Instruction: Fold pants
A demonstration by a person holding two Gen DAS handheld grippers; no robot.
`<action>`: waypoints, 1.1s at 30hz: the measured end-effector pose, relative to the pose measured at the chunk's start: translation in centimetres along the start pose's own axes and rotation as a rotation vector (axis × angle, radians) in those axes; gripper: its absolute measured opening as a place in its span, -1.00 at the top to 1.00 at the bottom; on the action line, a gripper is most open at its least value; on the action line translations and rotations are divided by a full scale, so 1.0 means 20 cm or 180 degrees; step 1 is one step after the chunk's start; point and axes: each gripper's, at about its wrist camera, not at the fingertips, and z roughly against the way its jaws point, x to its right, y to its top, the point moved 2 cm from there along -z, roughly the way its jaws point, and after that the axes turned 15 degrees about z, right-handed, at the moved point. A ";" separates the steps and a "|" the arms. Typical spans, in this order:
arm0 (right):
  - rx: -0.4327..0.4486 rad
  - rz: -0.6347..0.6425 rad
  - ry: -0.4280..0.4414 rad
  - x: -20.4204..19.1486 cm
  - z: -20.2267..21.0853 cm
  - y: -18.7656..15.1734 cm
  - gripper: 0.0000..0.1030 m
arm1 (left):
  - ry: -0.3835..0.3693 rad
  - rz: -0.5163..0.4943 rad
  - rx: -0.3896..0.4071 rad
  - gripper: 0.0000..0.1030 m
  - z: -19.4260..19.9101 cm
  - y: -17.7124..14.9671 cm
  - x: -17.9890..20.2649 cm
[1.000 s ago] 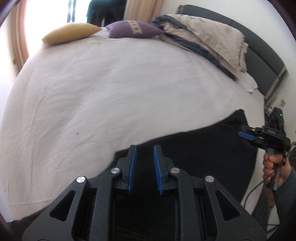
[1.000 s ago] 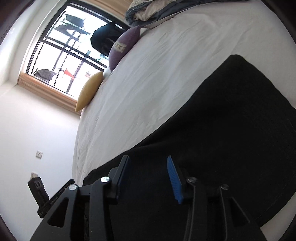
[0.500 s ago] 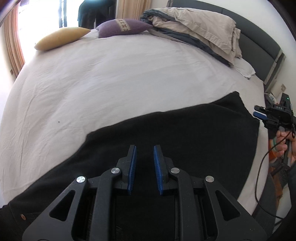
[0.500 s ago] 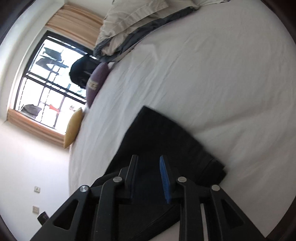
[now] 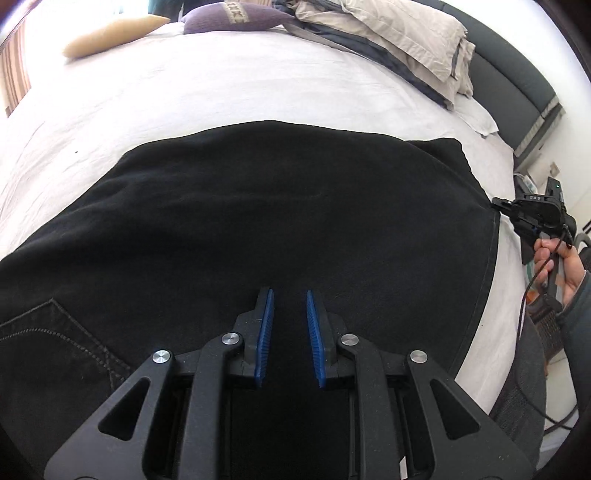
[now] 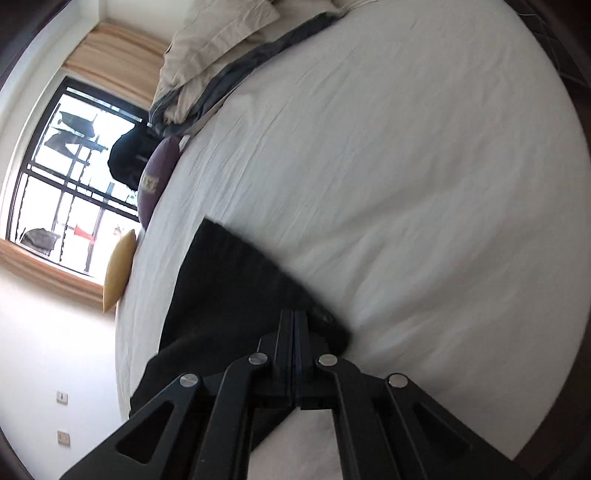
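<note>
Two grippers are in play over the black pants [image 5: 280,221], which lie spread flat across the white bed [image 5: 229,85], a stitched back pocket [image 5: 55,339] showing at the near left. Far left on the bed sits a yellow cushion [image 5: 107,33], then a purple cushion [image 5: 232,16], then a heap of bedding [image 5: 402,37] against the dark headboard [image 5: 513,85].

Centre frame, the left gripper [image 5: 289,339] hangs just above the dark cloth with its blue pads a narrow gap apart — nothing between them that I can make out, though black on black makes contact hard to judge.

Over to the right, the right gripper [image 5: 498,205] reaches the pants' far edge, held by a person's hand [image 5: 561,266]. From its own camera the right gripper's jaws are closing, all but together at the hem corner; whether cloth is pinched between them I cannot tell.

My read is that this is the grab before a fold. To do it well, each gripper should take the full thickness at an edge — both layers, not just the top — then lift and carry evenly so the crease lands straight and no slack bunches.

Containers: none in view.
</note>
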 end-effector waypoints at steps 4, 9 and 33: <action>0.0227 0.0097 0.0039 -0.06 0.19 0.04 0.03 | 0.0245 0.0194 0.0111 0.65 0.10 -0.05 -0.08; -0.0094 -0.0144 0.0487 -0.14 0.08 -0.10 -0.11 | 0.0274 0.0561 0.0284 0.65 0.30 -0.11 -0.25; -0.0024 -0.0831 0.0778 -0.03 -0.10 -0.09 -0.15 | 0.0078 0.0546 0.0308 0.64 0.17 0.12 -0.09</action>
